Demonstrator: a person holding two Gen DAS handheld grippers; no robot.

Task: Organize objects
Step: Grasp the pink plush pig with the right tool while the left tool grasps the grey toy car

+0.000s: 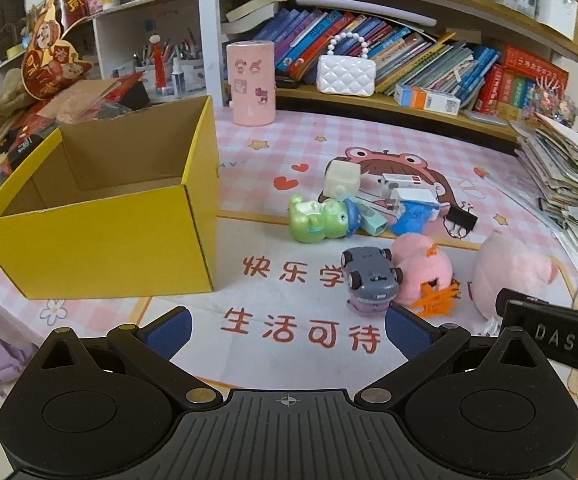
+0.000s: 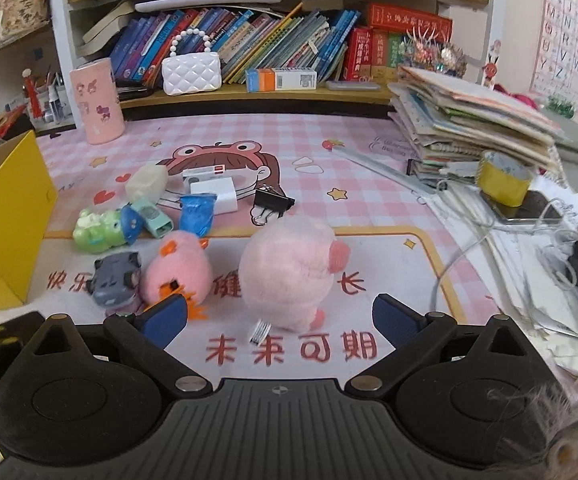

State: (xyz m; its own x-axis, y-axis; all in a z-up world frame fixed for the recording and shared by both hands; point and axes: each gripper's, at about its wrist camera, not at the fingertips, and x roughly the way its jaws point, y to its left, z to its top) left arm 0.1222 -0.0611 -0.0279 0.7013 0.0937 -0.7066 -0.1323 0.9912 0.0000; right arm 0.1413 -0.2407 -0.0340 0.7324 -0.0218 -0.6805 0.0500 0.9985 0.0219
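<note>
Left tool [image 1: 288, 330]: fingers spread wide, holding nothing, low centre of frame. Right tool [image 2: 280, 318]: likewise spread and unladen, the large pink plush pig [image 2: 289, 270] just ahead between its fingers. Yellow cardboard box [image 1: 101, 232]: open-topped, left on the bench [image 1: 249, 152]. Centre cluster: grey toy car [image 1: 371, 276], overturned, touching small pink plush [image 1: 423, 270]; green figurine [image 1: 319, 220]; black binder clip [image 1: 461, 218]. Stacked booklets [image 2: 477, 120] crowd the right edge.

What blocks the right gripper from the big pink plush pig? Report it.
Nothing visible does. The right gripper is open, and the pink plush pig sits straight ahead of its jaws on the mat; the smaller pink plush lies off to the left.
</note>
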